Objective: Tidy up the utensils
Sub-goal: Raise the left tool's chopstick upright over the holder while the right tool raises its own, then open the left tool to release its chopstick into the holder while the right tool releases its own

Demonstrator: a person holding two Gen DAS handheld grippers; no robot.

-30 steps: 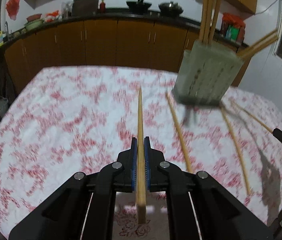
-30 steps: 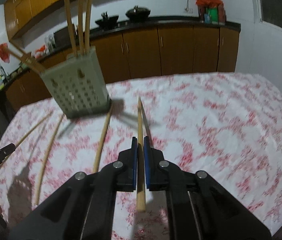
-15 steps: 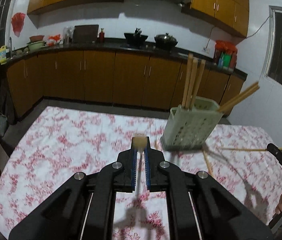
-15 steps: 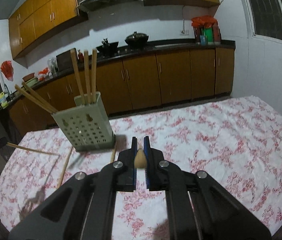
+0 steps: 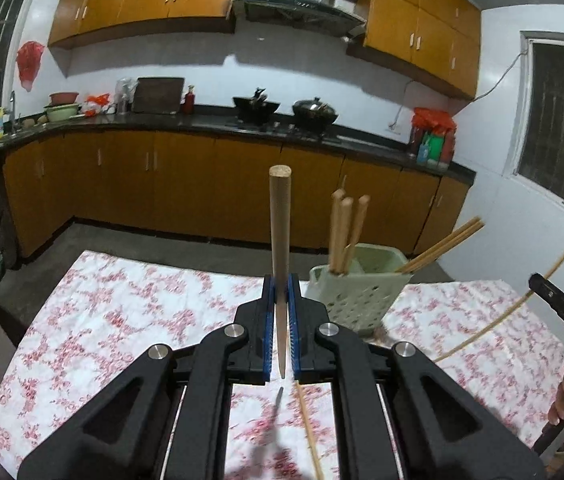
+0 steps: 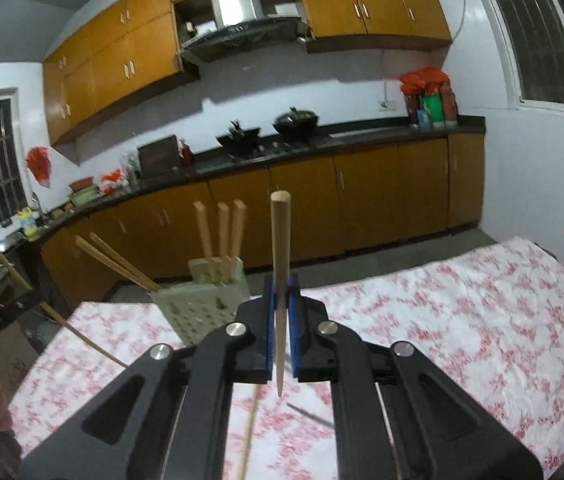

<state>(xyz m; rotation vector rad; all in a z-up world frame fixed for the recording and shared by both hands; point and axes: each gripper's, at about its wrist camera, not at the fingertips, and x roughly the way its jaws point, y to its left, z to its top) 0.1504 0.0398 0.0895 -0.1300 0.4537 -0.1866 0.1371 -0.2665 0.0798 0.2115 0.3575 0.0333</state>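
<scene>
My left gripper (image 5: 281,292) is shut on a wooden chopstick (image 5: 280,236) that stands upright, thick end up. My right gripper (image 6: 281,296) is shut on another chopstick (image 6: 280,252), also upright. A pale green perforated holder (image 5: 358,292) stands on the table just right of my left gripper; it also shows left of my right gripper (image 6: 202,304). Several chopsticks (image 5: 346,232) stick out of it, some upright, some leaning sideways. Loose chopsticks (image 5: 308,428) lie on the cloth below the grippers.
The table carries a white cloth with red flowers (image 5: 122,320). The right gripper and the hand holding it show at the right edge of the left wrist view (image 5: 562,320). Brown kitchen cabinets (image 6: 362,200) and a counter stand beyond the table.
Both grippers have lifted off the table and tilted up, each with its chopstick now upright instead of pointing forward. The holder now sits lower and farther in both views.
</scene>
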